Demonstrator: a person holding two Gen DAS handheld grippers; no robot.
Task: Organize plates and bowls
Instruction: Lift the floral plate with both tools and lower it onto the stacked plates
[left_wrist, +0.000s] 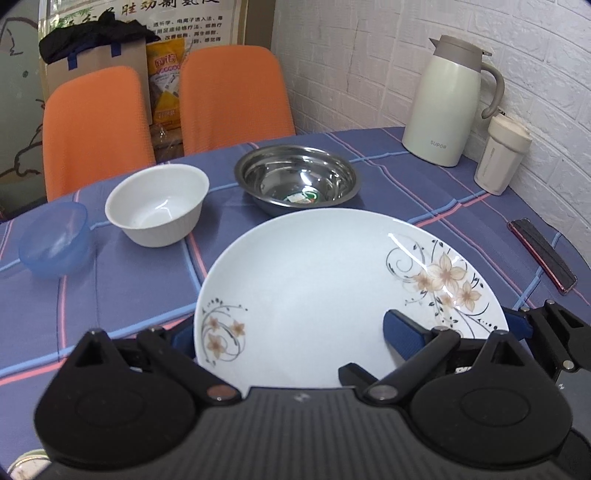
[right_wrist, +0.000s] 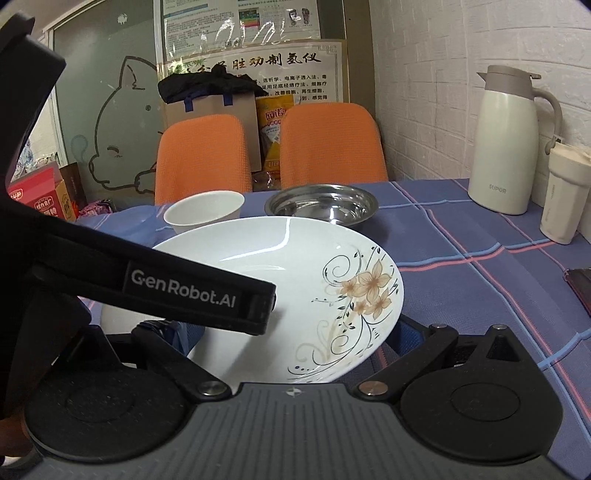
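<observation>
A large white plate (left_wrist: 314, 280) with brown flower prints fills the near table and looks tilted in the right wrist view (right_wrist: 295, 266). My left gripper (left_wrist: 295, 332) is open wide: its right finger (left_wrist: 402, 332) lies on top of the plate, while its left finger (left_wrist: 184, 336) sits under the left rim. My right gripper (right_wrist: 295, 332) is also open, and the plate's near rim covers parts of both its fingers. Beyond stand a white bowl (left_wrist: 157, 205), a steel bowl (left_wrist: 297, 177) and a blue plastic bowl (left_wrist: 55, 240).
A cream thermos jug (left_wrist: 447, 99) and a lidded cup (left_wrist: 502, 155) stand at the back right by the brick wall. A phone (left_wrist: 543, 254) lies near the right edge. Two orange chairs (left_wrist: 232, 96) face the far side of the checked tablecloth (left_wrist: 129, 295).
</observation>
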